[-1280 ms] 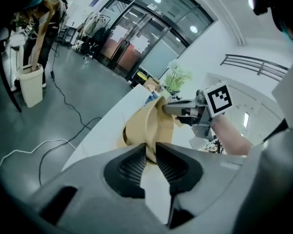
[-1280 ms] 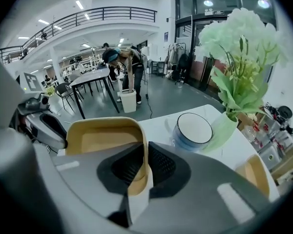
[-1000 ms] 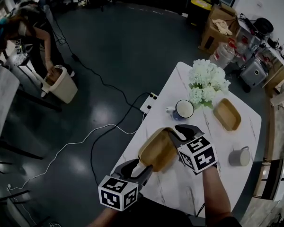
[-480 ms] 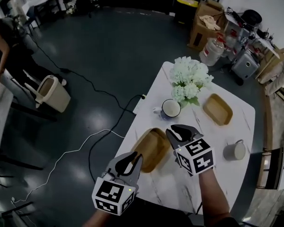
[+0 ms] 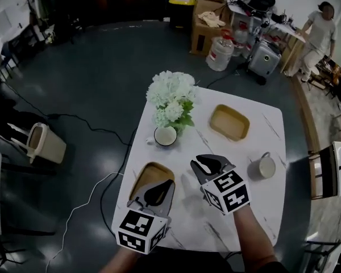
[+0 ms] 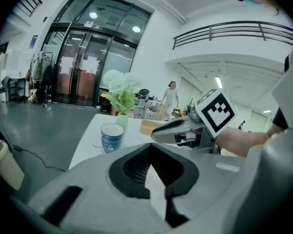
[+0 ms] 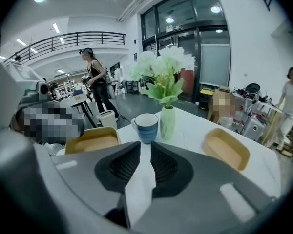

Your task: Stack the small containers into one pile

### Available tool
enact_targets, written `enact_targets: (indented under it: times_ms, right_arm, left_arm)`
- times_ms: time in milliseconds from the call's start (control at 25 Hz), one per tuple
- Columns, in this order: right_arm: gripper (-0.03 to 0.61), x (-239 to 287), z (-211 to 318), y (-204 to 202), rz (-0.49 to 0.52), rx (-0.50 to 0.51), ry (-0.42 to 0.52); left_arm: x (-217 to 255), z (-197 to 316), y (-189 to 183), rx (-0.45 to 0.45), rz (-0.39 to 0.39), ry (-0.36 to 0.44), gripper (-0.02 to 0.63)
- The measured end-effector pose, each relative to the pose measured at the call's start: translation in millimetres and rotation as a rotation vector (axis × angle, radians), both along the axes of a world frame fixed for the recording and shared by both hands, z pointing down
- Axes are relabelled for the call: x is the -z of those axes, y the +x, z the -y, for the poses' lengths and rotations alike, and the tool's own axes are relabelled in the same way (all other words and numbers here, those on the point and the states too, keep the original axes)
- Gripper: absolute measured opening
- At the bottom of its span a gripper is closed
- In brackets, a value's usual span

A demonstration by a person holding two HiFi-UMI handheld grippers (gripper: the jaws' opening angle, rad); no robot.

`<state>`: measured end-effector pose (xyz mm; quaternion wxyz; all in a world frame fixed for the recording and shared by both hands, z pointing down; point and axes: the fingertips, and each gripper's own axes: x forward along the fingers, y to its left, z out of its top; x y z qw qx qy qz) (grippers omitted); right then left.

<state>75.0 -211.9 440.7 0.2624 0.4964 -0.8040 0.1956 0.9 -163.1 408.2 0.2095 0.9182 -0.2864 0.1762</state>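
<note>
Two shallow tan containers lie on the white table [image 5: 247,209]. The near container [image 5: 150,178] [image 7: 90,139] is at the front left, the far container [image 5: 229,122] [image 7: 228,150] [image 6: 149,126] at the back. My left gripper [image 5: 159,191] [image 6: 150,147] hovers over the near container's front edge, its jaws shut with nothing between them. To the right of that container, apart from it, is my right gripper [image 5: 207,165] [image 7: 145,147] [image 6: 158,134]. Its jaws are closing and stand a narrow gap apart, with only bare table showing through the gap.
A blue cup [image 5: 165,136] [image 7: 146,126] [image 6: 112,136] and a vase of white flowers [image 5: 171,98] [image 7: 167,123] stand between the containers. A grey mug [image 5: 266,166] is near the right edge. On the floor are a bin [image 5: 42,144] and cables; a person [image 5: 321,30] stands at the far right.
The left gripper's jaws went from wide open at the near container's corner to shut. The right gripper came off that container's right rim and narrowed. The head view swung left.
</note>
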Motion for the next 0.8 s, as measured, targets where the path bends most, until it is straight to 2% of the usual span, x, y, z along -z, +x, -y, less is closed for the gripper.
enact_targets:
  times_ms: [120, 360, 560, 800]
  right_arm:
    - [0.069, 5, -5, 36, -0.004, -0.067, -0.001]
    - [0.071, -14, -10, 104, -0.020, -0.172, 0.015]
    - [0.072, -22, 2, 132, -0.070, -0.217, 0.033]
    - [0.087, -38, 25, 165, -0.163, -0.293, 0.058]
  left_arm:
    - [8, 0, 34, -0.072, 0.008, 0.010, -0.003]
    - [-12, 1, 107, -0.179, 0.030, 0.036, -0.003]
    - [-19, 10, 139, -0.221, 0.044, 0.034, -0.003]
    - [-32, 33, 160, -0.220, 0.063, 0.035, -0.003]
